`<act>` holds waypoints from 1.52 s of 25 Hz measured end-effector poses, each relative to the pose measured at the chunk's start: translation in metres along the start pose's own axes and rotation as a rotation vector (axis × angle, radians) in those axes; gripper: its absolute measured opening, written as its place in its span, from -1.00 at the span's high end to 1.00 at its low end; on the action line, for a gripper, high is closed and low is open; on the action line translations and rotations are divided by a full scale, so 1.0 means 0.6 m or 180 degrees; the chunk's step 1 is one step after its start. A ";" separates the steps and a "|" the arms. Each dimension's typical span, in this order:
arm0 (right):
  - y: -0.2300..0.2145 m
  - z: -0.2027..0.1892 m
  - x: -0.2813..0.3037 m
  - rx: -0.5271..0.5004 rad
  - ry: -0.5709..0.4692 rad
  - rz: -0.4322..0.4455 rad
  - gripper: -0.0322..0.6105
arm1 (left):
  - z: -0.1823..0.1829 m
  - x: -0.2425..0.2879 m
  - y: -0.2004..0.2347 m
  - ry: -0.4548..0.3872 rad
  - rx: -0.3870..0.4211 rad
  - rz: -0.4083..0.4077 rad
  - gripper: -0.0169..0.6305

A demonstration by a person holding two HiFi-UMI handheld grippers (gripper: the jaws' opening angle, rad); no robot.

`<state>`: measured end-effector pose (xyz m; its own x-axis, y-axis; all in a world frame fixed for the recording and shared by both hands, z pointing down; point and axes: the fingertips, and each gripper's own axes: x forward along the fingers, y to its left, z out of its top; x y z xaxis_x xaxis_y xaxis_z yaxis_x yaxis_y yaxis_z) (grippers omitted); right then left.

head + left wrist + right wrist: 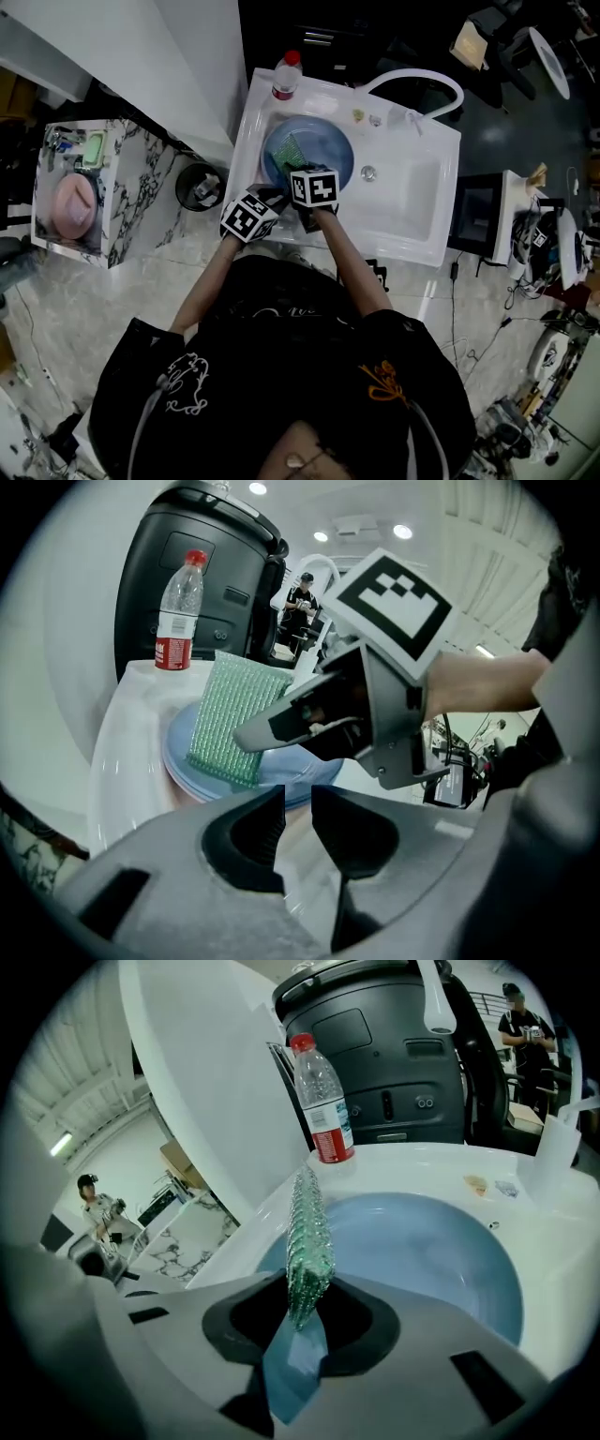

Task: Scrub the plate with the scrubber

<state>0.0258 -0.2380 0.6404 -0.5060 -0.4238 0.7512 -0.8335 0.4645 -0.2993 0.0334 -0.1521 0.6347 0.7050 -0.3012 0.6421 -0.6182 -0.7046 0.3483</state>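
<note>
A blue plate (330,152) lies in the left basin of the white sink (412,220). A green mesh scrubber (291,150) stands on edge over it. My right gripper (302,171) is shut on the scrubber's lower end; in the right gripper view the scrubber (307,1232) rises out of the right gripper (305,1302) above the plate (422,1251). My left gripper (272,197) hovers at the plate's near rim. In the left gripper view the left gripper (298,803) has its jaws almost together with nothing in the slit. Ahead lie the plate (281,778) and the scrubber (234,719).
A red-capped water bottle (286,75) stands on the sink's back left corner. The white faucet (422,84) arches over the right basin with its drain (368,173). A black bin (199,186) and a marble counter (131,187) stand to the left.
</note>
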 end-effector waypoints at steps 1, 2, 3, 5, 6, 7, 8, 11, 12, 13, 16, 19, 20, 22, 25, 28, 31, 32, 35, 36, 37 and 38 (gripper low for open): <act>-0.006 -0.001 -0.001 0.0000 -0.0001 -0.0008 0.61 | -0.001 0.000 0.001 0.0003 0.0003 -0.0005 0.69; -0.013 -0.001 -0.003 0.0034 -0.0008 -0.0019 0.61 | -0.001 0.000 0.002 -0.0001 0.0001 -0.0009 0.69; -0.021 0.000 -0.006 0.0075 -0.0021 -0.0043 0.61 | -0.002 0.000 0.002 -0.0002 0.0002 -0.0014 0.69; -0.041 0.002 -0.014 0.0144 -0.0056 -0.0121 0.61 | -0.002 0.000 0.003 0.0013 0.0034 -0.0025 0.69; -0.052 0.002 -0.019 0.0179 -0.0074 -0.0161 0.61 | -0.002 0.001 0.003 0.0021 0.0050 -0.0031 0.69; -0.063 0.002 -0.025 0.0212 -0.0088 -0.0204 0.61 | -0.003 0.002 0.003 0.0026 0.0059 -0.0036 0.69; -0.074 0.001 -0.032 0.0228 -0.0098 -0.0255 0.61 | -0.003 0.002 0.003 0.0026 0.0063 -0.0043 0.69; -0.111 -0.001 -0.052 0.0163 -0.0103 -0.0461 0.61 | -0.004 0.003 0.000 0.0045 0.0082 -0.0064 0.69; -0.124 -0.001 -0.059 0.0142 -0.0105 -0.0527 0.61 | -0.004 0.003 0.000 0.0060 0.0096 -0.0067 0.69; -0.136 -0.001 -0.066 0.0135 -0.0108 -0.0589 0.61 | -0.004 0.003 -0.001 0.0071 0.0105 -0.0072 0.69; -0.170 0.000 -0.086 0.0110 -0.0097 -0.0784 0.61 | -0.003 0.003 -0.002 0.0074 0.0111 -0.0086 0.69; -0.200 -0.001 -0.104 -0.0004 -0.0060 -0.1016 0.61 | -0.004 0.005 -0.003 0.0077 0.0132 -0.0089 0.69; -0.208 -0.002 -0.109 -0.0049 -0.0041 -0.1087 0.61 | -0.005 0.006 -0.003 0.0079 0.0139 -0.0087 0.69; -0.220 -0.002 -0.116 -0.0146 -0.0002 -0.1201 0.61 | -0.006 0.006 -0.003 0.0079 0.0134 -0.0086 0.69; -0.232 0.001 -0.124 -0.0248 0.0027 -0.1311 0.61 | -0.007 0.007 -0.004 0.0070 0.0121 -0.0089 0.69; -0.233 0.005 -0.124 -0.0320 0.0045 -0.1360 0.61 | -0.014 0.011 -0.005 0.0113 0.0156 -0.0093 0.69; -0.214 0.009 -0.123 -0.0299 0.0004 -0.1254 0.61 | -0.019 0.005 -0.005 0.0152 0.0209 -0.0060 0.69; -0.199 0.012 -0.122 -0.0241 -0.0044 -0.1153 0.61 | -0.019 0.001 -0.004 0.0142 0.0196 -0.0050 0.69; -0.136 0.017 -0.116 0.0016 -0.0193 -0.0714 0.61 | -0.008 -0.016 0.005 0.0032 0.0112 -0.0013 0.69; -0.111 0.017 -0.113 0.0092 -0.0223 -0.0551 0.61 | -0.005 -0.021 0.008 -0.0012 0.0074 0.0008 0.69; -0.087 0.015 -0.109 0.0145 -0.0237 -0.0396 0.61 | -0.002 -0.026 0.014 -0.0047 0.0045 0.0039 0.69; -0.064 0.012 -0.105 0.0169 -0.0233 -0.0256 0.61 | -0.001 -0.032 0.019 -0.0073 0.0027 0.0076 0.69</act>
<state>0.0879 -0.2348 0.6005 -0.4503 -0.5146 0.7297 -0.8816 0.3858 -0.2720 0.0124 -0.1541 0.6268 0.6979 -0.3326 0.6343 -0.6321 -0.7025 0.3271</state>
